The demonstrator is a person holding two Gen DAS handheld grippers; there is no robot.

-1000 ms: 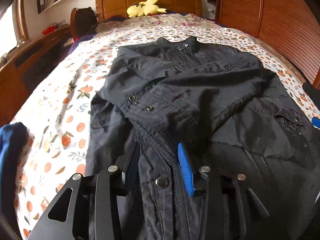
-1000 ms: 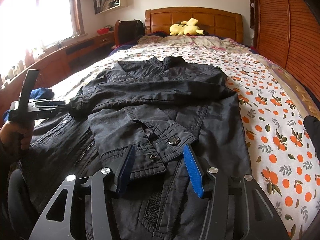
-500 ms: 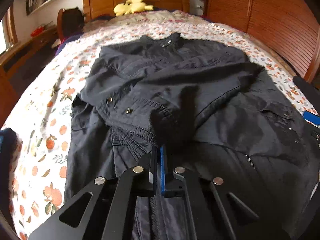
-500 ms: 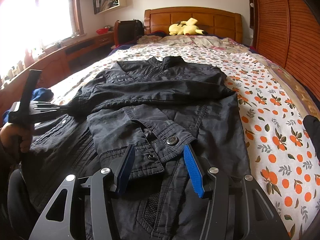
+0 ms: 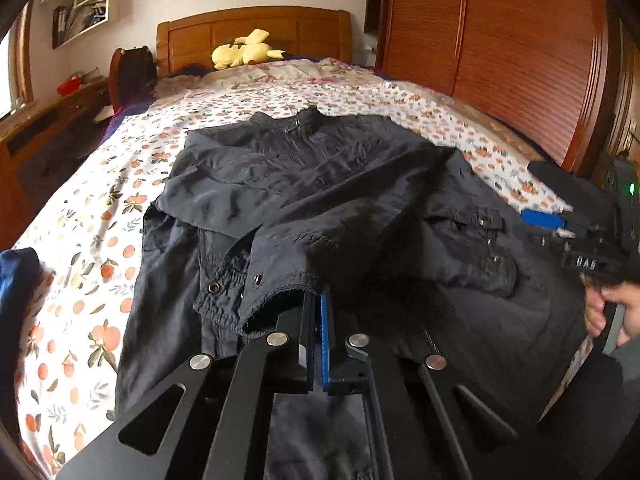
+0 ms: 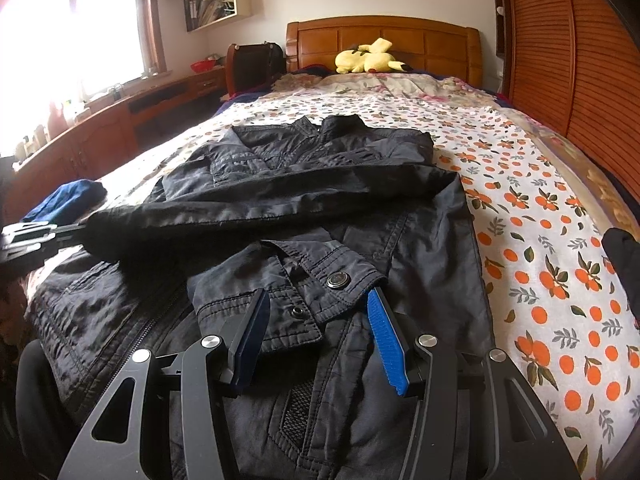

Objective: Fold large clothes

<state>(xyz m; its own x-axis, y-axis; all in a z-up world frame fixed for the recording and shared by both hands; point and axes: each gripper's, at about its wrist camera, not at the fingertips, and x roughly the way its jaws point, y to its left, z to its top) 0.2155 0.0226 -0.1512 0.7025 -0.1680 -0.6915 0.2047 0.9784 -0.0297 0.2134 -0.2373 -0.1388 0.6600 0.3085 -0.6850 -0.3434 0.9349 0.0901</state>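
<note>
On the bed (image 6: 532,184), over its orange-print sheet, our large black jacket (image 6: 320,200) lies spread front-up with its collar toward the wooden headboard (image 6: 384,40). We are at the sleeve-folding step. Our left gripper (image 5: 316,312) has its fingers pressed together on the cuff of one sleeve (image 5: 280,276), which hangs bunched just in front of the pads; in the right wrist view that sleeve stretches across the jacket's chest as a long dark band. Our right gripper (image 6: 320,332) hovers with its fingers apart, straddling the other cuff (image 6: 304,292) with its snap button, the pads not pressing on the cloth as far as we can see.

We judge the fold to be only partly done: both sleeves are crossed over the front, but the body is not yet doubled.

Next we need to carry the held cuff to a flat resting place on the chest and let it go without dragging the layer beneath. Then we need the right fingers to close on their cuff or the hem. The cloth is slippery and may slide.
</note>
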